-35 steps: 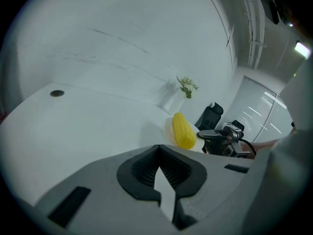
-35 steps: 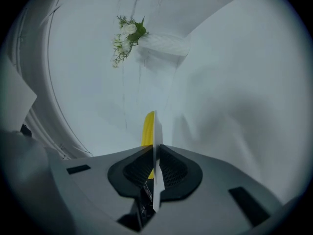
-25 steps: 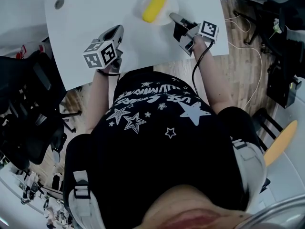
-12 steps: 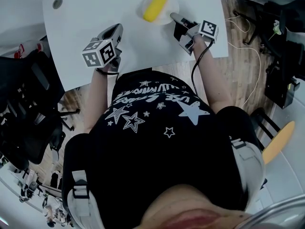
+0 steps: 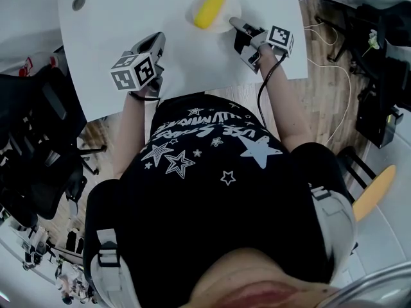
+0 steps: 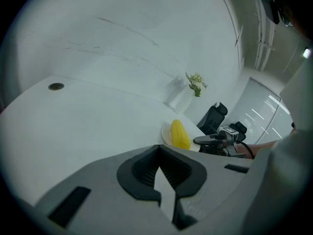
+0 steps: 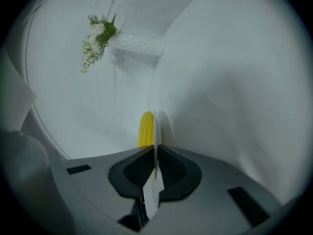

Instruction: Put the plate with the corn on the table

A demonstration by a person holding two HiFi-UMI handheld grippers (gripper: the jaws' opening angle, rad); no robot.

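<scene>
A white plate point(image 5: 226, 8) with a yellow corn cob point(image 5: 209, 8) lies at the far edge of the white table point(image 5: 122, 24). My right gripper point(image 5: 235, 24) reaches the plate's near right rim. In the right gripper view the rim point(image 7: 155, 131) stands edge-on between the closing jaws, which press on it, and the corn point(image 7: 145, 129) shows just behind. My left gripper point(image 5: 156, 42) rests low over the table's near left part, shut and empty, well apart from the plate. The left gripper view shows the corn point(image 6: 179, 134) and the right gripper point(image 6: 198, 140) ahead to the right.
A round grommet hole point(image 5: 78, 3) sits at the table's far left corner. Black office chairs point(image 5: 38, 146) stand left of the table. Cables point(image 5: 340, 76) trail over the wooden floor to the right. A white vase with flowers point(image 7: 100, 35) stands beyond the table.
The right gripper's marker cube has edged slightly up and to the right. The plate with the corn and the left gripper have stayed in place.
</scene>
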